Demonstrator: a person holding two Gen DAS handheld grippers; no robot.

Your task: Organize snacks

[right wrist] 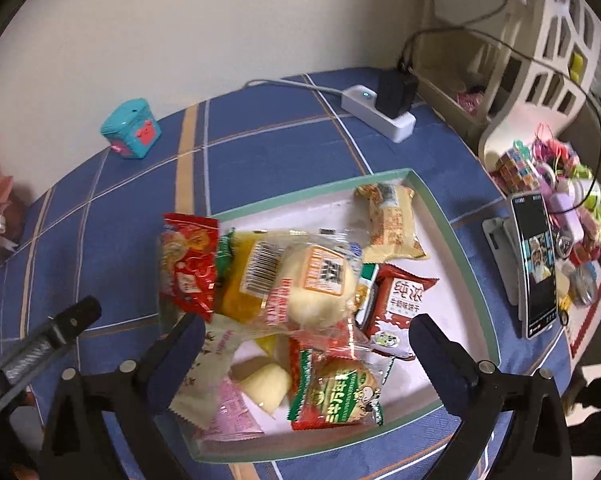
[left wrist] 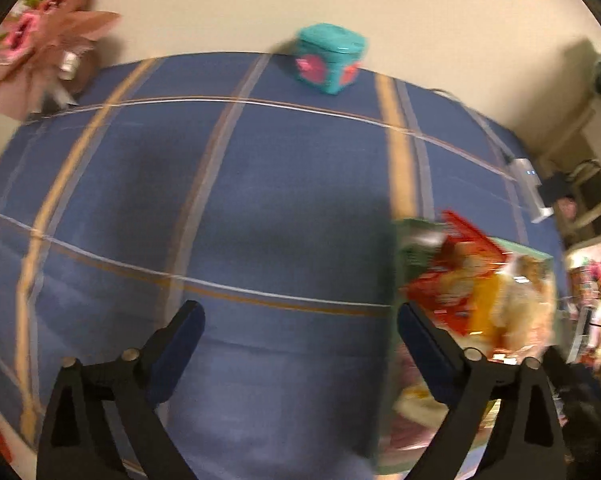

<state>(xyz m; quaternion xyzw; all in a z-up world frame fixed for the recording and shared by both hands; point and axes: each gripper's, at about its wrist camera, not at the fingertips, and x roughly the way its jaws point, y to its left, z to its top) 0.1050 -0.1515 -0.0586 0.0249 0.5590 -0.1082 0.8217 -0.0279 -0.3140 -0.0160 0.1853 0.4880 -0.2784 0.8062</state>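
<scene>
Left wrist view: left gripper [left wrist: 300, 334], jaws spread and empty, hangs over bare table [left wrist: 260, 200]; tray [left wrist: 536, 254] lies at right. Right wrist view: right gripper [right wrist: 306, 346], jaws spread, above heaped snacks [right wrist: 300, 284]; pick one loose packet next, avoiding the pile's overlaps.

A blue checked tablecloth [right wrist: 284, 136] covers the table against a plain cream wall [right wrist: 204, 20]; cream shelving [right wrist: 540, 64] stands off its right edge.
</scene>
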